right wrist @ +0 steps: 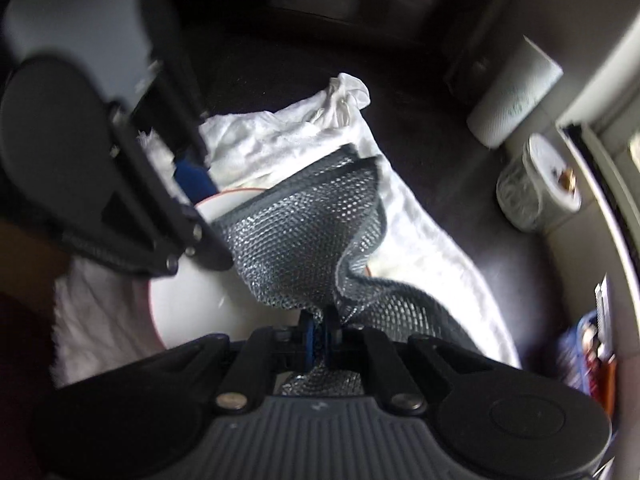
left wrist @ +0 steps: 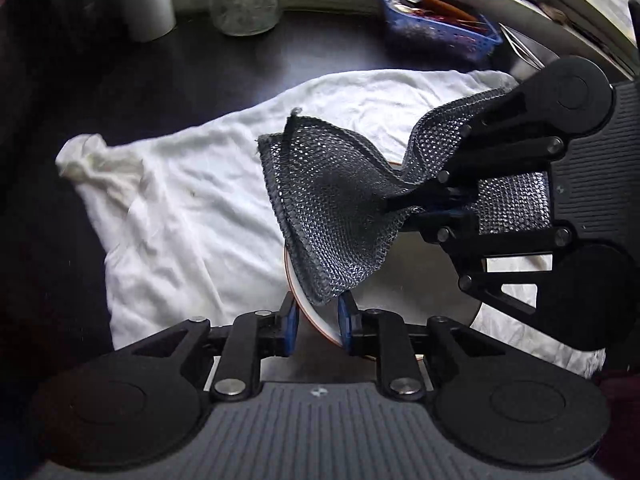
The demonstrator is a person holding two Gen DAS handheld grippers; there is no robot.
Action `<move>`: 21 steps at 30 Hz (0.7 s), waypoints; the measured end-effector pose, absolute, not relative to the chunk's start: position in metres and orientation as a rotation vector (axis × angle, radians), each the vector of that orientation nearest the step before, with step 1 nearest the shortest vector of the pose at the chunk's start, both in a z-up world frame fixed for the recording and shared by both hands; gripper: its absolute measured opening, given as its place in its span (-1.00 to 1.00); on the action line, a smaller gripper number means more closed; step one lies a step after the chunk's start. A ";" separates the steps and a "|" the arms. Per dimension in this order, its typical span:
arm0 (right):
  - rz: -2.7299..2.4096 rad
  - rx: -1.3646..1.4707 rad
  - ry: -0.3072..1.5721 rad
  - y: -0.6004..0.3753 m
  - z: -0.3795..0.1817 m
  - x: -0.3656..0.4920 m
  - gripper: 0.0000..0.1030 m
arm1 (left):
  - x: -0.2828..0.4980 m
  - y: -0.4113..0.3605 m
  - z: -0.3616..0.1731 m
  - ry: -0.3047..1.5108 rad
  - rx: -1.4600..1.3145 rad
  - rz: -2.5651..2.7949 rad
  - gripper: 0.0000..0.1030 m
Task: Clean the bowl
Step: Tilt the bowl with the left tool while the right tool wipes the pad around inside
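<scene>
Here the left gripper (left wrist: 317, 326) clamps the bowl's (left wrist: 310, 312) rim at six o'clock, over the white towel (left wrist: 180, 200). The right gripper (right wrist: 319, 330) pinches the mesh cloth (right wrist: 296, 232). Wiping hard could lever the thinly gripped rim free.

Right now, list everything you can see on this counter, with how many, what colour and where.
bowl: one, white with an orange rim, on the white towel, its rim between the left gripper's pads.
mesh cloth: one, dark grey with a silvery sheen, draped over the bowl.
white towel: one, white, spread on the dark counter.
glass jar: one, clear with a lid, at the counter's back.
paper towel roll: one, white, beside the jar.
blue basket: one, blue, holding utensils, near the sink.
left gripper: black with blue pads, clamped on the bowl's rim.
right gripper: black, pinching the mesh cloth.
</scene>
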State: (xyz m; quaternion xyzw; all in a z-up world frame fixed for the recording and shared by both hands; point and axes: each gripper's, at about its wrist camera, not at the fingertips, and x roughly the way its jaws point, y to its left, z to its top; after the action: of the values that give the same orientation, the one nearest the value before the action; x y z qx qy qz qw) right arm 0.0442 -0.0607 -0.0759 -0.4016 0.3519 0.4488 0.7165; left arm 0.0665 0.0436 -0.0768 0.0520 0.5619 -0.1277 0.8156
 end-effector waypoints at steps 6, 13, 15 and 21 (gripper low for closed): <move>0.956 -0.740 0.888 -0.051 -0.086 0.056 -0.94 | 0.066 0.068 -0.089 1.224 -0.253 -0.150 -0.74; 0.929 -0.436 1.079 -0.058 -0.090 0.068 -0.92 | 0.037 0.098 -0.110 1.202 -0.788 0.030 -0.73; 0.934 -0.386 1.099 -0.062 -0.089 0.069 -0.92 | 0.027 0.105 -0.117 1.190 -0.930 0.080 -0.71; 0.947 -0.311 1.131 -0.065 -0.086 0.066 -0.82 | 0.003 0.107 -0.136 1.202 -1.233 0.205 -0.71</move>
State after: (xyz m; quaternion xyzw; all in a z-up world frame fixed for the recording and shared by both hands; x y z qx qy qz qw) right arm 0.0664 -0.0654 -0.0857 -0.1410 0.5137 0.4299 0.7290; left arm 0.0026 0.1074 -0.1362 -0.5420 0.5284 0.0902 0.6472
